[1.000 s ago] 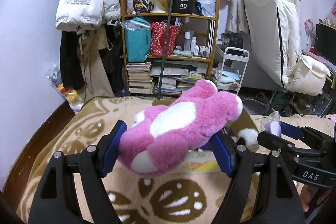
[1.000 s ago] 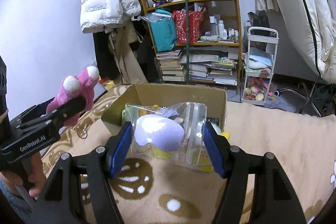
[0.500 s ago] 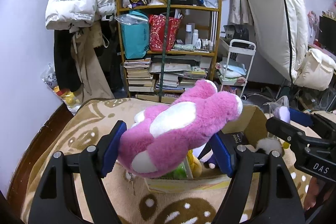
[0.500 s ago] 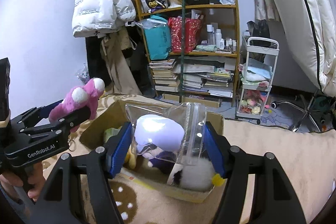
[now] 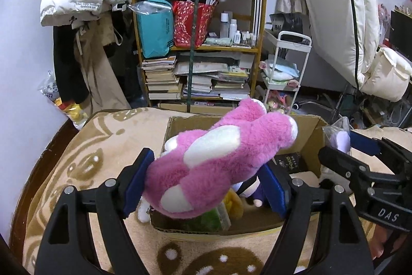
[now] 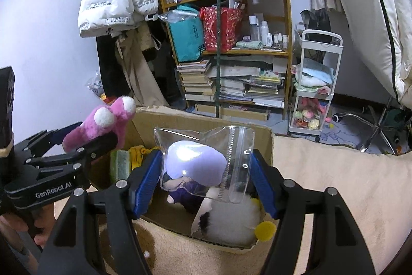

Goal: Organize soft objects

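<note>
Both toys hang right over the open cardboard box [image 5: 312, 130] on the bed. The left gripper [image 5: 206, 184] has its jaws easing apart around the pink plush [image 5: 219, 161], which lies slanted, long axis running near-left to far-right. The right gripper [image 6: 206, 179] clamps the bagged purple toy [image 6: 198, 161] above the box's right half.

Pink plush [image 5: 216, 161] above cardboard box [image 5: 311, 130]
</note>
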A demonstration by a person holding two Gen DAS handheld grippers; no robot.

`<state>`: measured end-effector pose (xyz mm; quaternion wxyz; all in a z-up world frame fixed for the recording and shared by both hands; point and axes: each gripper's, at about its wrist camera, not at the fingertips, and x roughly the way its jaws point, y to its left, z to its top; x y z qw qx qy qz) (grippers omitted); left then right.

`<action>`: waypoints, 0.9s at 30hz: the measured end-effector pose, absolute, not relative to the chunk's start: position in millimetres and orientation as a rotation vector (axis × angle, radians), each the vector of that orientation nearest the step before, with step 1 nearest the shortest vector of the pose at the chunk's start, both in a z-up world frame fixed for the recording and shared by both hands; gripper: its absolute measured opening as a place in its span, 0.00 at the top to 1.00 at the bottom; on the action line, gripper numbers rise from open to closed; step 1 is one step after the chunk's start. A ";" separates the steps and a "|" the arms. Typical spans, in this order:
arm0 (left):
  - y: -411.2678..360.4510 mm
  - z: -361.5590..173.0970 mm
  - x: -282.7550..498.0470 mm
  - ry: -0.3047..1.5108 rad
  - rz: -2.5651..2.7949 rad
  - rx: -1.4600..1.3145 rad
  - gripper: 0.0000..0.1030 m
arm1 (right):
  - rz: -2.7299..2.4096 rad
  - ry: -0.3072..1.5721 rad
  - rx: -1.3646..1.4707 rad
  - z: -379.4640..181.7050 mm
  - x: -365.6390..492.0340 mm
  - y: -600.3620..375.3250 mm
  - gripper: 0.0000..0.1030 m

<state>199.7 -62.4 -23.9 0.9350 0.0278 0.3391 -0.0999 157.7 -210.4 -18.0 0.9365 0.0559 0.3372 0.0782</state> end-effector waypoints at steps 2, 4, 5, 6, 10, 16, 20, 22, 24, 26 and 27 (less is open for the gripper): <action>-61.4 -25.6 202.0 0.706 -0.207 0.043 0.22 | 0.160 0.693 0.109 -19.9 158.5 -209.2 0.27; -60.9 -26.4 202.6 0.713 -0.210 0.037 0.22 | 0.165 0.696 0.112 -21.6 159.0 -209.0 0.27; -61.0 -26.8 202.7 0.715 -0.209 0.039 0.21 | 0.165 0.699 0.113 -22.4 158.9 -208.9 0.27; -61.0 -27.2 202.7 0.717 -0.208 0.044 0.20 | 0.165 0.703 0.113 -23.3 158.9 -208.8 0.26; -60.4 -26.8 201.4 0.713 -0.207 0.039 0.10 | 0.169 0.712 0.113 -24.2 159.1 -209.1 0.23; -58.6 -21.3 197.9 0.705 -0.201 0.046 0.03 | 0.157 0.709 0.113 -22.8 155.6 -211.0 0.14; -56.0 -19.2 197.5 0.713 -0.195 0.040 0.03 | 0.145 0.695 0.122 -19.7 151.1 -214.6 0.08; -56.2 -17.8 195.5 0.730 -0.187 0.065 0.03 | 0.140 0.694 0.130 -17.3 148.9 -216.5 0.07; -54.0 -14.1 189.2 0.723 -0.181 0.077 0.03 | 0.132 0.677 0.136 -13.4 143.7 -219.1 0.00; -50.9 -8.9 183.3 0.713 -0.180 0.079 0.03 | 0.122 0.658 0.137 -8.8 138.6 -221.2 0.00; -49.1 -6.7 180.3 0.710 -0.179 0.080 0.03 | 0.120 0.655 0.137 -7.2 137.0 -221.7 0.00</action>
